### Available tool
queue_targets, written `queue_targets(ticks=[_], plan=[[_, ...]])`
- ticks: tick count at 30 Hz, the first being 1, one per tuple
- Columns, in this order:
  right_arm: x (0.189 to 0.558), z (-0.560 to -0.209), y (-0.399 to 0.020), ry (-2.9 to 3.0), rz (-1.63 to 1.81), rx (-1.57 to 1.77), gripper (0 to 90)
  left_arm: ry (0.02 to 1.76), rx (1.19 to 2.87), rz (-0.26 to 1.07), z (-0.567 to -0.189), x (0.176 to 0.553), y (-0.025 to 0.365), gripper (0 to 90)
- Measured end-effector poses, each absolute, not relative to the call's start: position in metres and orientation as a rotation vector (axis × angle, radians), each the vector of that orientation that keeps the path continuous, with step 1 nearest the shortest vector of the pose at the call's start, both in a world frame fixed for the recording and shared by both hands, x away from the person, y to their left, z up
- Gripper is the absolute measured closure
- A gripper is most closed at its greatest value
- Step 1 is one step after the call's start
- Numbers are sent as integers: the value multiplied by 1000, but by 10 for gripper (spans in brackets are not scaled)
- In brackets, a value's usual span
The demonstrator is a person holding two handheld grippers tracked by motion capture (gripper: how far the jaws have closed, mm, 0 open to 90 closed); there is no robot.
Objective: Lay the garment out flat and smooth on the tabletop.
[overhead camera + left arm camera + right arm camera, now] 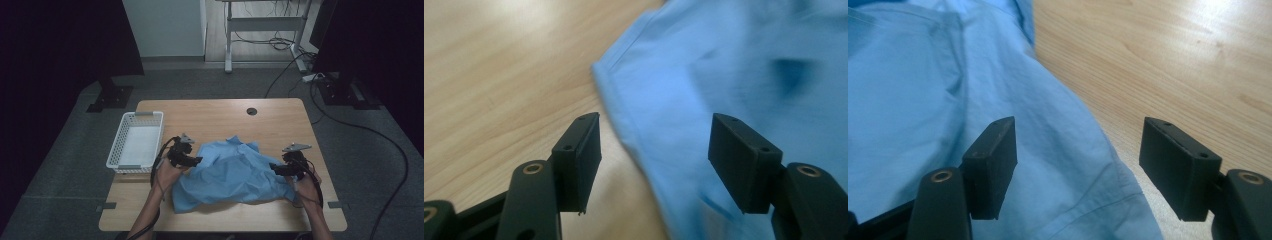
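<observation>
A person's 2 hands hold the left gripper (196, 160) and right gripper (273, 168) at opposite edges of a crumpled light-blue shirt (232, 172) on the wooden table (215, 117); both sets of jaws stand released, apparently just above the cloth. Beyond sits 1 white basket (135, 141), at the table's left edge.

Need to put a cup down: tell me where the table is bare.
Bare wood lies along the table's far edge, between the white basket and the cable hole. The middle is crowded by the blue shirt and both tools.
</observation>
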State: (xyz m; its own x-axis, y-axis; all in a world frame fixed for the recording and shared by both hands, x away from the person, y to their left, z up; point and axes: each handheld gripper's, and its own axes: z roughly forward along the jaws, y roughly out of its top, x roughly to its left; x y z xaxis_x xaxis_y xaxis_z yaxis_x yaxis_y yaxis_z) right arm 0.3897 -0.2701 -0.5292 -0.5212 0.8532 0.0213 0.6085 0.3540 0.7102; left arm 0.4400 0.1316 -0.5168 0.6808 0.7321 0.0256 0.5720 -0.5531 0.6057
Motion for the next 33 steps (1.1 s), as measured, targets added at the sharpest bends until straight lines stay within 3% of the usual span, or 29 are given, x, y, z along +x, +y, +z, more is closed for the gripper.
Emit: queue_targets(ticks=[2, 4, 5, 9, 11, 13, 17, 18, 19, 22, 23, 24, 26, 29, 33], plan=[[394, -536, -269, 2296, 944, 1257, 307, 1016, 2364, 389, -528, 449, 126, 384], [398, -542, -267, 2332, 922, 1217, 366, 1021, 2353, 363, -533, 454, 124, 394], [399, -544, -264, 2352, 899, 1199, 434, 1020, 2340, 344, -533, 454, 124, 437], [391, -544, -252, 2362, 864, 1178, 828, 973, 2358, 294, -530, 449, 118, 812], [385, -542, -244, 2369, 793, 1114, 874, 953, 2375, 404, -526, 443, 115, 876], [377, -531, -240, 2332, 769, 1060, 879, 926, 2285, 450, -509, 432, 119, 881], [356, -471, -250, 2164, 877, 1014, 880, 833, 2061, 501, -442, 405, 137, 881], [353, -454, -255, 2111, 913, 1008, 880, 833, 2061, 501, -442, 405, 137, 881], [351, -439, -258, 2060, 944, 1011, 881, 797, 1965, 551, -412, 399, 146, 881], [367, -415, -267, 1962, 998, 1020, 862, 838, 1917, 618, -406, 420, 146, 868], [381, -419, -268, 1941, 1000, 1042, 753, 942, 1961, 661, -418, 438, 143, 839], [398, -427, -268, 1951, 982, 1093, 591, 1074, 2034, 659, -433, 458, 142, 734], [424, -449, -270, 2049, 984, 1213, 486, 1223, 2073, 631, -454, 477, 147, 584], [424, -470, -272, 2085, 1032, 1220, 385, 1169, 2020, 583, -461, 466, 154, 483], [414, -478, -272, 2138, 1036, 1212, 330, 1120, 2036, 527, -464, 456, 154, 405]])
